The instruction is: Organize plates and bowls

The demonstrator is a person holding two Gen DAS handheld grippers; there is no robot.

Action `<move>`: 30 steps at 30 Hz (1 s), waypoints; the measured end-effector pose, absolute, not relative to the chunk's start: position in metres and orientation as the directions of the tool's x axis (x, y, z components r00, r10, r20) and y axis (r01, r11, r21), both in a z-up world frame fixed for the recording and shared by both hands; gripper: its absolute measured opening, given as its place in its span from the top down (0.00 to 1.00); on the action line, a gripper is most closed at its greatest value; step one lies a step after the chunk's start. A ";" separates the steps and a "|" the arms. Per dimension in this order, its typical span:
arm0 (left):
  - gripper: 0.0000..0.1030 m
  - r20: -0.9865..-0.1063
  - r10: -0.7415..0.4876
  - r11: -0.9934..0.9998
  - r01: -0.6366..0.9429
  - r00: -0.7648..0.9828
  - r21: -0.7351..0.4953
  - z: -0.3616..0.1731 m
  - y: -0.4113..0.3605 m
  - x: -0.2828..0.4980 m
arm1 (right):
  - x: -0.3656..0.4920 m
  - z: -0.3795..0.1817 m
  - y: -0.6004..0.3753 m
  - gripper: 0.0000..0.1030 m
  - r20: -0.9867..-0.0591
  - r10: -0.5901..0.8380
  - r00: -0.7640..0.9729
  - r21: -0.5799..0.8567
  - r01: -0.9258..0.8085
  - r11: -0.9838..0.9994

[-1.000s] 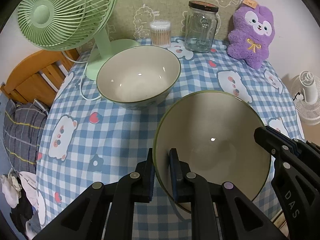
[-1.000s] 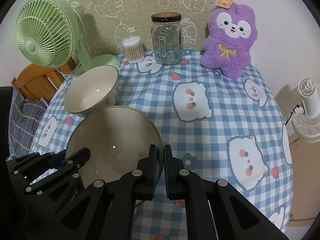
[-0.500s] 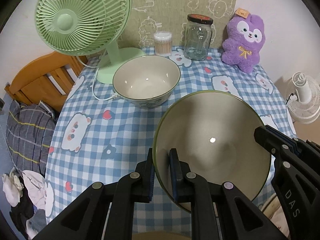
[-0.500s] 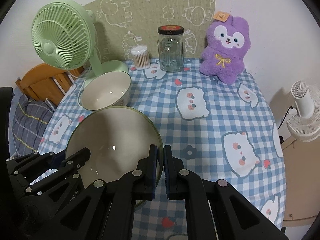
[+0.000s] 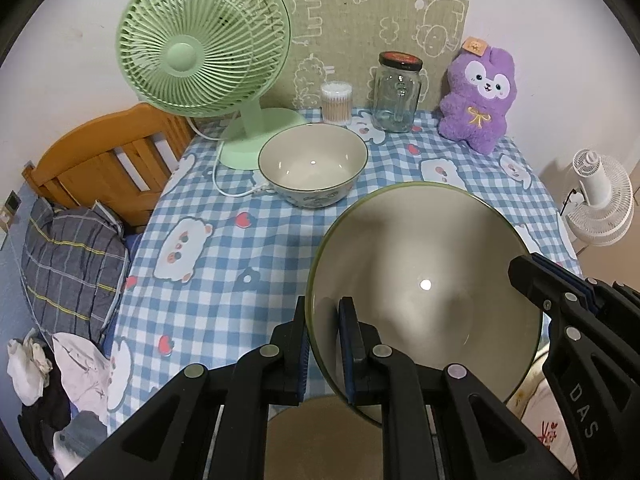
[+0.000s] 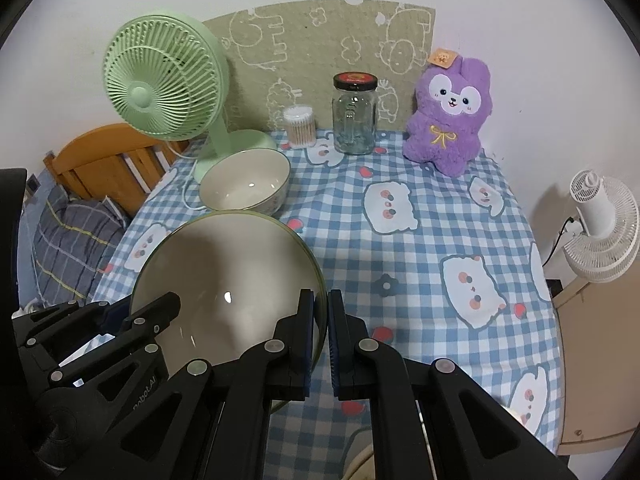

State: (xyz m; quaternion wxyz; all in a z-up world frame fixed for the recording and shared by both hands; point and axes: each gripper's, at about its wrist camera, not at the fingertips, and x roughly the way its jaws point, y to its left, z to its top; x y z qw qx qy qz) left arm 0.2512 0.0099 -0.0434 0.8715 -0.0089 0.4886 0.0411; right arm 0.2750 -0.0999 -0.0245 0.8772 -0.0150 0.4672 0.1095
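Glazed ceramic, smooth and shiny: that was the large green-rimmed bowl (image 5: 424, 292), round and deep, held up in the air over the near edge of the surface (image 5: 224, 264) by both tongs at once. The left tongs (image 5: 323, 344) were clamped narrow on its left rim, one black pad (image 5: 301, 340) outside and one inside the wall. The right tongs (image 6: 321, 344) were pinched just as tight on the opposite rim, so the bowl hung between the two. A second bowl (image 5: 313, 164), smaller, cream inside with a thin dark rim and a faint pattern on its outer wall, sat farther back on the surface, just beside the base of the green fan (image 5: 204, 40). So two bowls in all, one lifted, one resting.

The surface wore a soft blue-and-white checked cloth printed with white cartoon animals. Along the back stood one ribbed plastic desk fan, one clear tub of cotton swabs (image 5: 337, 102), one glass jar (image 5: 397, 94) with a dark lid, and one fuzzy purple plush toy (image 5: 478, 100). A second fan (image 6: 600, 224), white, stood off to the right beyond the surface.
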 end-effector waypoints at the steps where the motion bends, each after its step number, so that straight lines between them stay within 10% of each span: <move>1: 0.90 -0.852 0.061 0.996 -0.081 0.520 0.022 -0.042 0.011 0.248 | 0.272 -0.023 -0.100 0.91 -0.822 0.182 0.540 0.079 -0.208 0.975; 30: 0.90 -0.853 0.097 0.993 -0.108 0.513 0.048 -0.047 0.040 0.155 | 0.184 -0.024 -0.069 0.91 -0.830 0.209 0.518 0.069 -0.276 0.959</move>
